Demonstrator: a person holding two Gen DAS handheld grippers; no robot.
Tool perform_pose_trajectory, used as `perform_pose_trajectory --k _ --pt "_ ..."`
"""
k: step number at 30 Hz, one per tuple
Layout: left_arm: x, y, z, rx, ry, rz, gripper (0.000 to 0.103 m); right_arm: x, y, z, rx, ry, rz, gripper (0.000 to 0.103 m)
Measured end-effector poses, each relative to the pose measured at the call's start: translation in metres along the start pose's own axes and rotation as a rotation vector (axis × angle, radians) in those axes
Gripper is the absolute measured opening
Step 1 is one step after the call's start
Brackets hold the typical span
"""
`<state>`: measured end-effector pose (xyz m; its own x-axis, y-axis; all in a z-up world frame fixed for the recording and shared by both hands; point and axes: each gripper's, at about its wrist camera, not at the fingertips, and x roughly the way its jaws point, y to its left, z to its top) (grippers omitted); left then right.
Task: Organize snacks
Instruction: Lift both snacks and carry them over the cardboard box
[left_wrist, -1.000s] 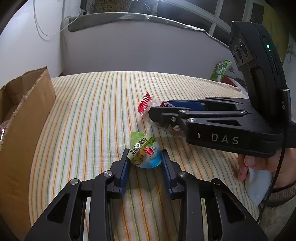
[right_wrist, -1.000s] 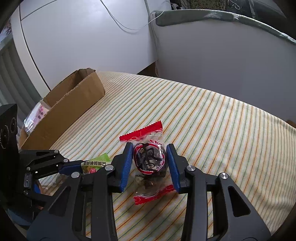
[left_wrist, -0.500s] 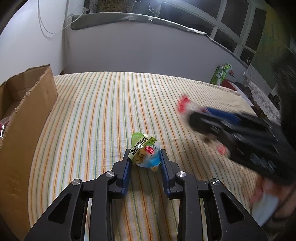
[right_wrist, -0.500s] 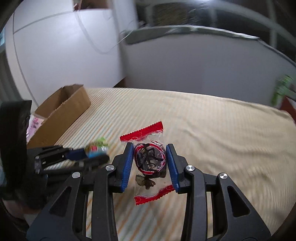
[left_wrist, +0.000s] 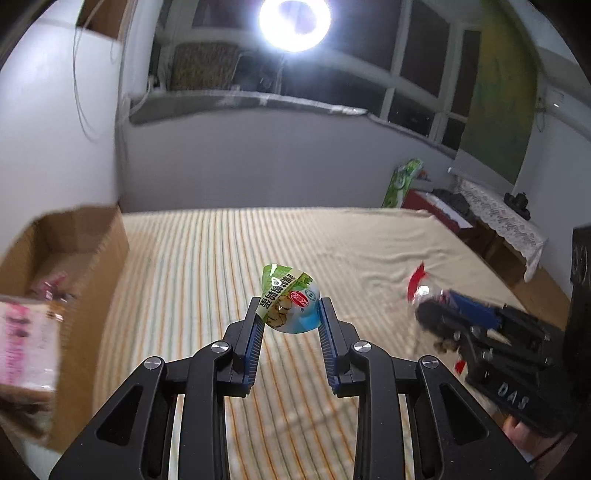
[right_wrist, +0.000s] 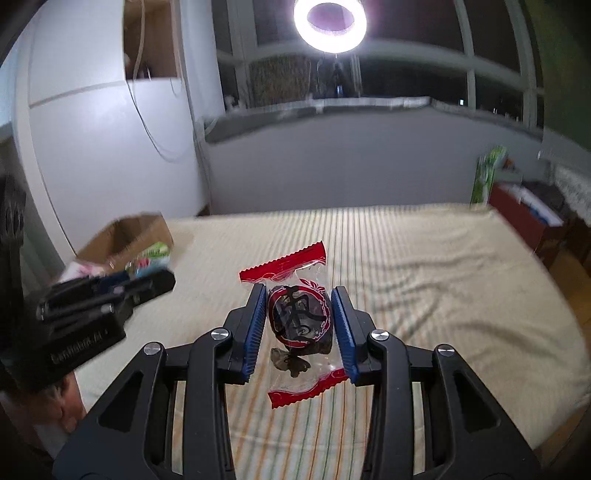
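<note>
- The left gripper (left_wrist: 290, 314) is clamped on a green-and-blue snack packet (left_wrist: 290, 304); its blue pads (left_wrist: 255, 338) press the packet from both sides, and the packet is held clear above the striped bedcover (left_wrist: 207, 266).
- The right gripper (right_wrist: 300, 314) is clamped on a clear date packet with red ends (right_wrist: 297, 325); the dark fruit sits between the pads, one red crimped end stands above the fingers and the other hangs below them, off the cover.
- Only the left wrist view looks into the cardboard box (left_wrist: 66, 254) at close range: it stands at the left edge of the cover, open at the top, with a pink-and-white packet (left_wrist: 26, 343) blurred in the foreground and something pinkish deeper inside.
- That view also shows the right gripper from the side, low at the right, with the red end of its packet poking out ahead of the fingers and the letters DAS on its body.
- Only the right wrist view shows the date packet's printed face and the loose fragments at its bottom. The left gripper appears there at the left, blurred, its green packet in front of the box's near corner.
- The right wrist view shows the box smaller and farther off, well apart from the date packet.
- Both views take in a ring light (right_wrist: 330, 22) high above a dark window, and a green package (left_wrist: 400, 182) standing beyond the far right corner of the bed.
</note>
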<state>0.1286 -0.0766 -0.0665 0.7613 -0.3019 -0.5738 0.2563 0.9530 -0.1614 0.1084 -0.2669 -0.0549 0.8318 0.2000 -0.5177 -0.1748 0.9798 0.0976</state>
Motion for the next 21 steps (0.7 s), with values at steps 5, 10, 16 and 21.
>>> perform_pose_trajectory --k 5,10,16,21 --pt "-0.042 -0.008 0.013 0.03 -0.083 0.044 0.027 -0.049 0.019 0.022 -0.032 -0.107 -0.021 0.037" --pt "-0.085 -0.014 0.022 0.081 -0.191 0.094 0.027 -0.069 0.039 0.029 -0.053 -0.145 -0.017 0.037" --pt "-0.111 -0.01 0.023 0.089 -0.261 0.105 0.027 -0.072 0.046 0.029 -0.066 -0.139 -0.014 0.037" --pt "-0.117 -0.008 0.024 0.082 -0.277 0.109 0.027 -0.075 0.047 0.03 -0.071 -0.144 -0.02 0.037"
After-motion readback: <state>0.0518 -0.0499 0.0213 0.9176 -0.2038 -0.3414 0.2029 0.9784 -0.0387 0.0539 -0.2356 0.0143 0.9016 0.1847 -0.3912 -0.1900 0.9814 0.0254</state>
